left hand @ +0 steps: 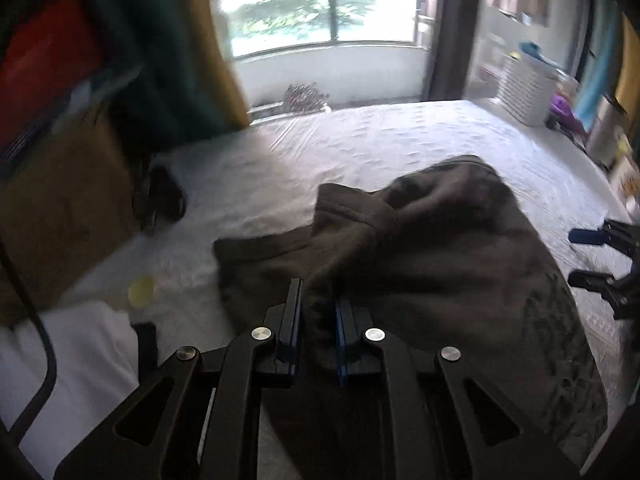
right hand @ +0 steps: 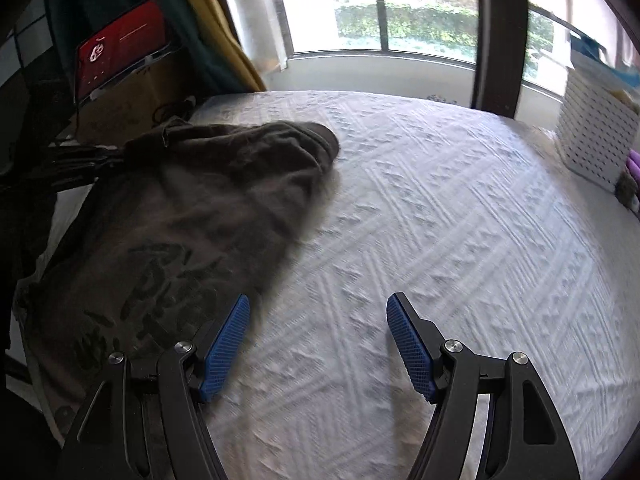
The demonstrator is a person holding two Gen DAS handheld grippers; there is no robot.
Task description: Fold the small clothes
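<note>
A dark brown T-shirt [left hand: 440,248] with a black print lies rumpled on the white quilted bed [left hand: 360,140]. My left gripper [left hand: 318,300] is shut on a bunched fold of its near edge, and the cloth fills the narrow gap between the blue pads. In the right wrist view the same T-shirt [right hand: 200,208] covers the left part of the bed [right hand: 440,200]. My right gripper [right hand: 318,300] stands open just over the bare bedcover, its left pad [right hand: 226,344] beside the shirt's right edge with nothing between the pads. The right gripper [left hand: 576,257] also shows at the right border of the left wrist view.
A cardboard box [left hand: 60,208] stands against the bed's left side, with a small black item [left hand: 164,196] beside it. A white slatted basket [right hand: 596,136] sits at the far right corner. A yellow disc [left hand: 141,290] and white cloth [left hand: 80,360] lie near left. Windows run behind the bed.
</note>
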